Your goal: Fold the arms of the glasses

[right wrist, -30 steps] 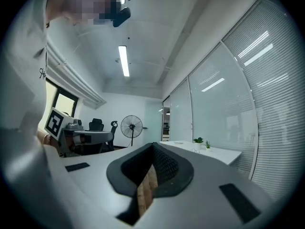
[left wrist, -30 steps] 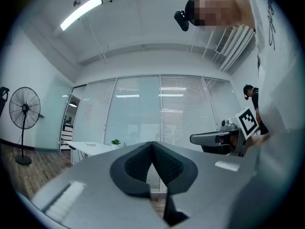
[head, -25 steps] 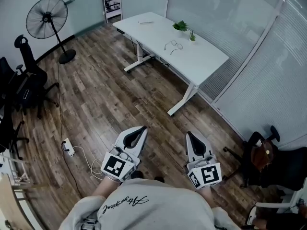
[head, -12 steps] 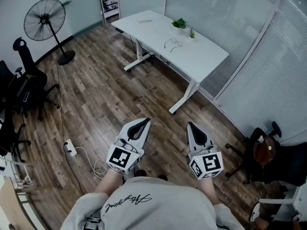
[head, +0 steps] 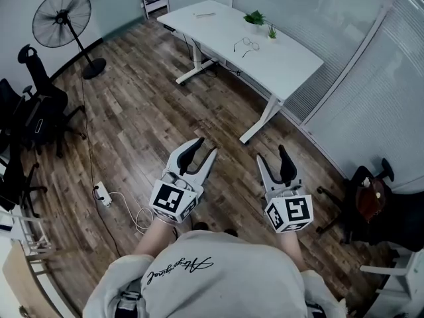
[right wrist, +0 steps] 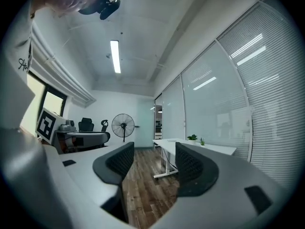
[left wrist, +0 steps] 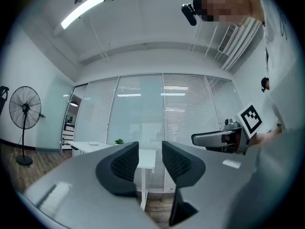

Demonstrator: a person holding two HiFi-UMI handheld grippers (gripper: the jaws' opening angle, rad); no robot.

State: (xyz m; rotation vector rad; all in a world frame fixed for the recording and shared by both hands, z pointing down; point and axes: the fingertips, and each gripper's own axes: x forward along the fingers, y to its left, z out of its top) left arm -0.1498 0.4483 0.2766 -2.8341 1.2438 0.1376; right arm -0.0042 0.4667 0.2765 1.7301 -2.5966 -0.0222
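Observation:
The glasses (head: 245, 44), thin wire frames with their arms spread, lie on the white table (head: 291, 65) far across the room. I hold both grippers out in front of me over the wooden floor, well short of the table. The left gripper (head: 205, 146) (left wrist: 150, 149) is open with nothing between its jaws, which have just been opening. The right gripper (head: 272, 154) (right wrist: 155, 156) is open too, empty, its jaws also just opened. The glasses cannot be made out in either gripper view.
Two small plants (head: 255, 17) stand near the glasses. A standing fan (head: 63, 22) and dark office chairs (head: 33, 111) are at the left, another chair (head: 377, 204) at the right. A power strip with cable (head: 103, 194) lies on the floor. Glass partitions (head: 371, 98) run behind the table.
Both grippers went from shut to open. Both have moved forward, toward the table, and the table sits a little further right in the head view.

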